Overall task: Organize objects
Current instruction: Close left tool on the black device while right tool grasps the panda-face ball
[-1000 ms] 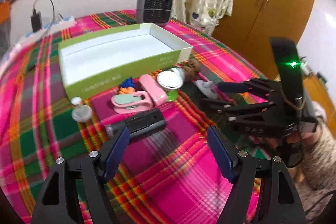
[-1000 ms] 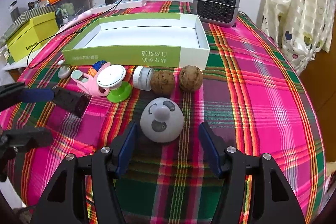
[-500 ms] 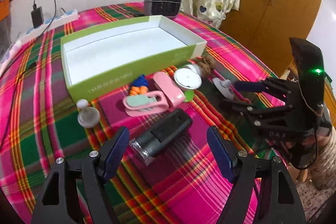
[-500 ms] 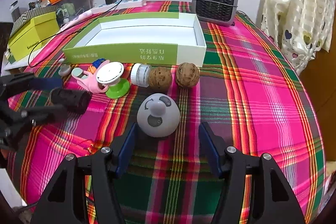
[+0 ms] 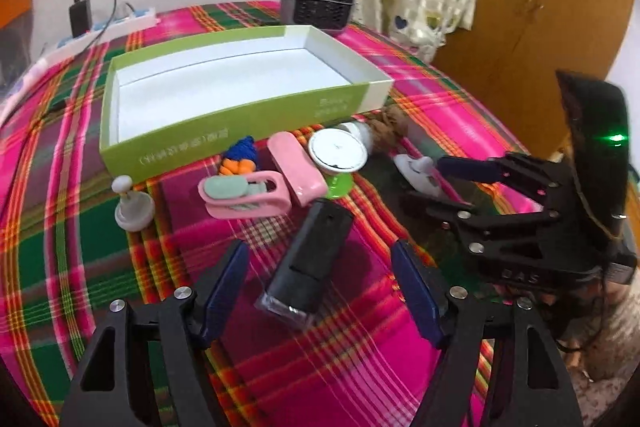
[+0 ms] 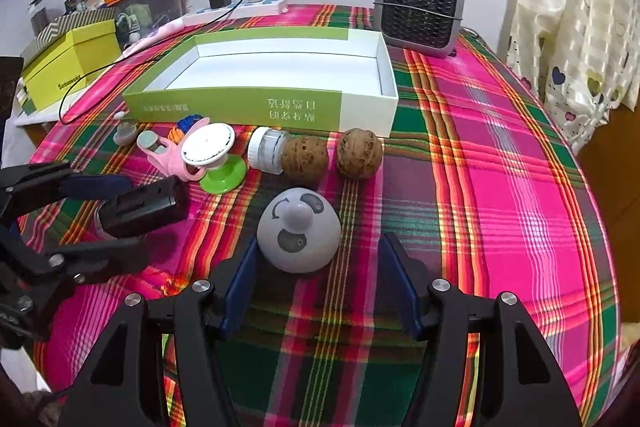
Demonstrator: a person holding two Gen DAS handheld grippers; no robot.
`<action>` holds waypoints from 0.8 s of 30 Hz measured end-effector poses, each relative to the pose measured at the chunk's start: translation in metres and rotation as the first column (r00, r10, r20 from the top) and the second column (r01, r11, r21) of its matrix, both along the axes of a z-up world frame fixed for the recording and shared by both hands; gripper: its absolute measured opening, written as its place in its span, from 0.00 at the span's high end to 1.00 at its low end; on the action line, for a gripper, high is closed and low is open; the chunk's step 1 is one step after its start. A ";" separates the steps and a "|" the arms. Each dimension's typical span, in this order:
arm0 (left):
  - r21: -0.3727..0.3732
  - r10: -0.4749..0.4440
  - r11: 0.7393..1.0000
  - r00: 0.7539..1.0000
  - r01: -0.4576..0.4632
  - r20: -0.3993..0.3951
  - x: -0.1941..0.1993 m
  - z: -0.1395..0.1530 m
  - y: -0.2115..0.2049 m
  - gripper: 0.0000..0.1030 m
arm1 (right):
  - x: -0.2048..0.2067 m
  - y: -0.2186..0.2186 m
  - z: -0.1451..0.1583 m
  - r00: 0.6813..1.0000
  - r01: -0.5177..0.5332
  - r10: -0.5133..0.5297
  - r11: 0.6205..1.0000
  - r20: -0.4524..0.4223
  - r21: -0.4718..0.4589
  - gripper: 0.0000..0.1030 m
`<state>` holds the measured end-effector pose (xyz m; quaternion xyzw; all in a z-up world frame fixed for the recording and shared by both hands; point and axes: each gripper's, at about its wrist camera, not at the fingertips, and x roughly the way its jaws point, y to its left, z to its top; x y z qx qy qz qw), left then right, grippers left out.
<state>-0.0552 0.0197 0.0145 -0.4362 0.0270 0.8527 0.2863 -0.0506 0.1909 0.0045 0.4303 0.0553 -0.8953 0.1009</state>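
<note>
black device (image 5: 311, 259) lies between the open left claw (image 5: 320, 281).

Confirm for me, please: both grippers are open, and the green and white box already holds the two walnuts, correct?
Not quite: the box is empty. The right wrist view shows both walnuts on the tablecloth in front of it. Both grippers, left and right, are open.

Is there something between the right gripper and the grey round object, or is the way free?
Nothing visible stands between them. The grey dome sits on the plaid tablecloth just ahead of the open right gripper, partly between its fingers. The two brown balls lie beyond it, toward the green box.
</note>
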 end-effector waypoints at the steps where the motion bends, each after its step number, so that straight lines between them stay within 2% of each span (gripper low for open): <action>1: -0.021 0.006 1.000 1.000 -0.006 -0.010 0.000 0.000 0.002 0.34 | 0.000 0.000 0.000 1.000 -0.001 0.001 1.000 0.001 0.000 0.41; 4: -0.064 0.021 0.998 0.999 -0.023 -0.034 0.002 -0.001 0.004 0.39 | -0.001 0.001 0.000 1.000 -0.008 0.008 1.000 0.003 -0.001 0.41; 11: -0.087 0.071 0.993 0.996 -0.076 -0.052 0.002 -0.001 0.003 0.53 | -0.004 0.000 0.000 1.000 -0.025 0.025 1.000 0.005 -0.003 0.41; 15: -0.097 0.068 0.993 0.996 -0.072 -0.053 0.004 0.000 0.004 0.62 | -0.002 -0.003 0.001 0.999 -0.048 0.048 0.999 -0.002 0.002 0.49; 17: -0.101 0.071 0.992 0.996 -0.076 -0.053 0.004 0.000 0.006 0.69 | -0.002 -0.004 0.001 0.998 -0.056 0.056 0.998 -0.003 0.003 0.52; 21: -0.100 0.077 0.992 0.996 -0.082 -0.050 0.003 0.000 0.008 0.72 | -0.001 -0.005 0.001 0.998 -0.064 0.064 0.998 -0.005 -0.003 0.58; 24: -0.098 0.078 0.992 0.996 -0.082 -0.047 0.004 0.000 0.008 0.74 | -0.001 -0.005 0.001 0.998 -0.064 0.064 0.998 -0.005 -0.003 0.58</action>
